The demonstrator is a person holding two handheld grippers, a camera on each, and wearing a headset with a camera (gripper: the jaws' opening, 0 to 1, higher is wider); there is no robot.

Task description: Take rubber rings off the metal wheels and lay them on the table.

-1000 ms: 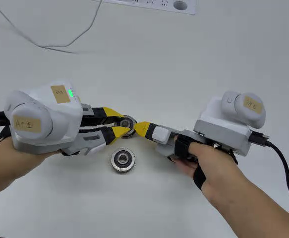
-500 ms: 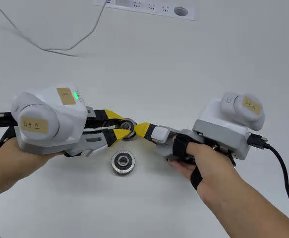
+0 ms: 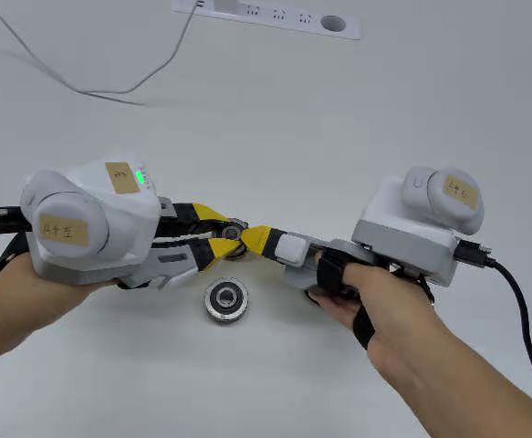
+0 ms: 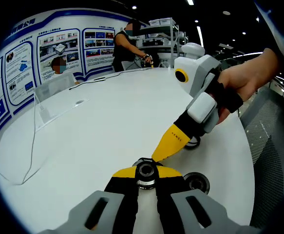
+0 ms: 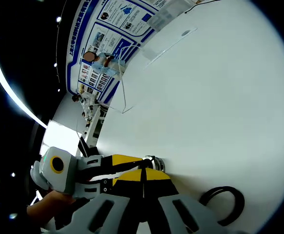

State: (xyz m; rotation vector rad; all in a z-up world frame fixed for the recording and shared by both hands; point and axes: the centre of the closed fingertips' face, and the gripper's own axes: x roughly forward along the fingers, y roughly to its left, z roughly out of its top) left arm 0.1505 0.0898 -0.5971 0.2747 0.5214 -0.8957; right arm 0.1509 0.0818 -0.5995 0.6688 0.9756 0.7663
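- The left gripper [image 3: 222, 233] is clamped on a metal wheel [image 4: 146, 173], which sits between its yellow jaw tips and is held just clear of the table [image 3: 357, 119].
- The right gripper [image 3: 255, 239] meets that wheel from the opposite side. In the right gripper view its jaws are drawn together with the tips at the wheel's rim. Whether they pinch rubber there cannot be told.
- Change over the last second: the two grippers have closed in on each other slightly, and the right tips now press closer against the held wheel. Otherwise the left gripper's clamp and the pose of both are as before. The head camera has tipped a little, so the shift of the background is not a move of the things.
- Meaning for the task (judgement): this is the peel step, with one gripper bracing the wheel and the other working at its edge. No ring has come free from this wheel yet.
- A second wheel [image 3: 226, 299] lies on the table just below the left gripper's jaws, apparently awaiting its turn.
- A loose rubber ring [image 5: 224, 200] lies flat on the table beside the right gripper's jaws, which suggests that one removal is already done.
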